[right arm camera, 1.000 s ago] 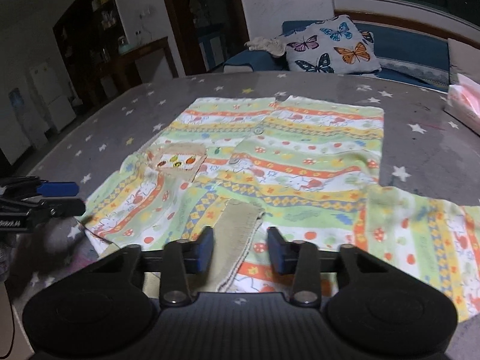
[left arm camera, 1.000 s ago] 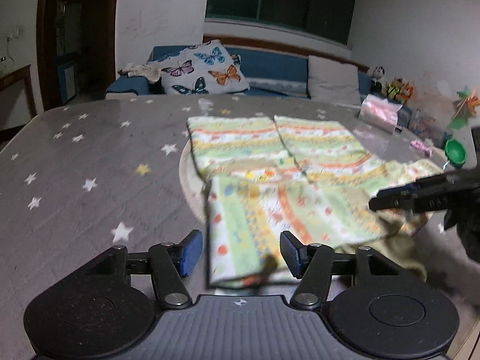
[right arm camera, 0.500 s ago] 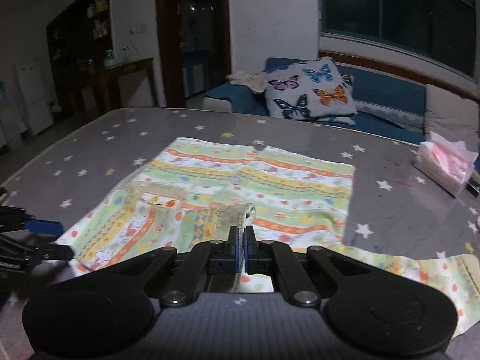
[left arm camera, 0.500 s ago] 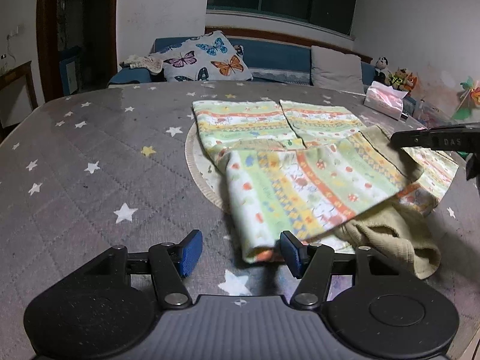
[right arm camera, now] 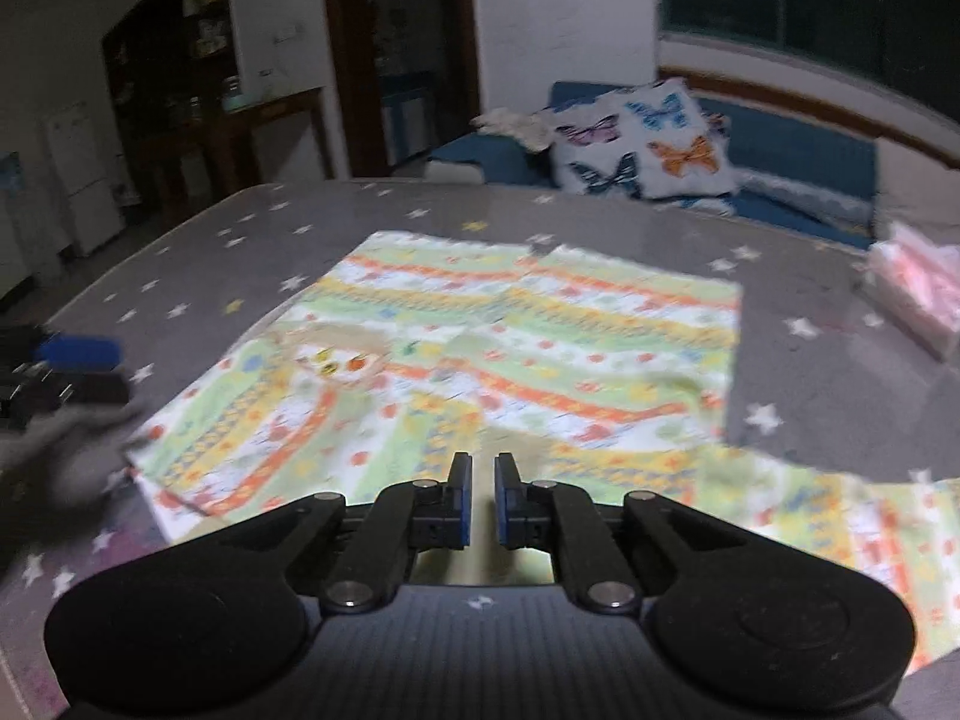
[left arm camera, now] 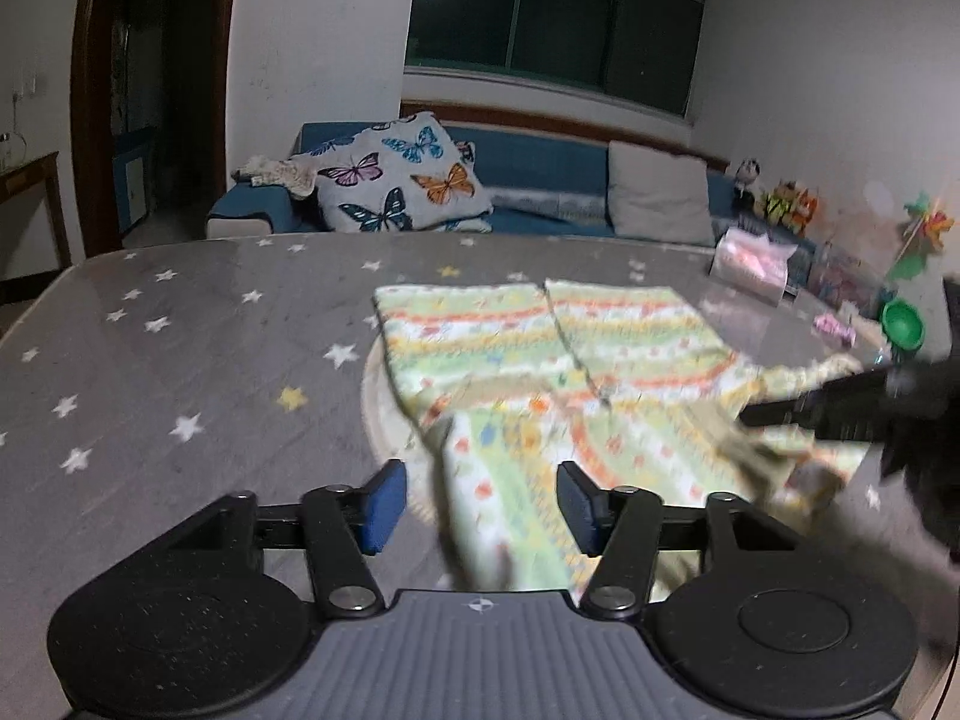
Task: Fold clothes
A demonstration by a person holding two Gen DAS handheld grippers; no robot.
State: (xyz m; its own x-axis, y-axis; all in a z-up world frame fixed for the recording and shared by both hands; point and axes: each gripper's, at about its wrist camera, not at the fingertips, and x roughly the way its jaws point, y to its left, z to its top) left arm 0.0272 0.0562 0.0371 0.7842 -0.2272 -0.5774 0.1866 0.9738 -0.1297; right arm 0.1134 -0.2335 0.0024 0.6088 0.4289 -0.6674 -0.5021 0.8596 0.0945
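1. Left gripper [left arm camera: 480, 504]: nearest item in the left view. Jaws stand wide apart; a shirt edge lies between them but neither pad touches it, so nothing is gripped. Placement reads as set to take that edge, though this is a judgement only.

2. Right gripper [right arm camera: 480, 501]: nearest item in the right view. Jaws stand close, a narrow gap showing between the pads; no cloth is seen in the gap, so it appears to hold nothing. It hangs low over the shirt's near hem.

3. Shirt [right arm camera: 510, 348]: striped, green, yellow and orange, on the table [left arm camera: 180, 348]. Far half lies flat, fronts meeting at a centre line. Near part is rumpled, one portion lying over the body; the cloth is blurred there. Partly folded at most, not a finished bundle.

4. Pocket [right arm camera: 336, 354]: patch on the shirt front, clear in the right view only; the left view blurs it.

5. Tissue pack [left arm camera: 753, 261]: far table edge, beyond the shirt.

6. Cushion [left arm camera: 399, 180]: butterfly print, on the sofa behind the table.

View notes: each view catches the other gripper at its margin. Only the left shows a green bowl [left arm camera: 903, 327].
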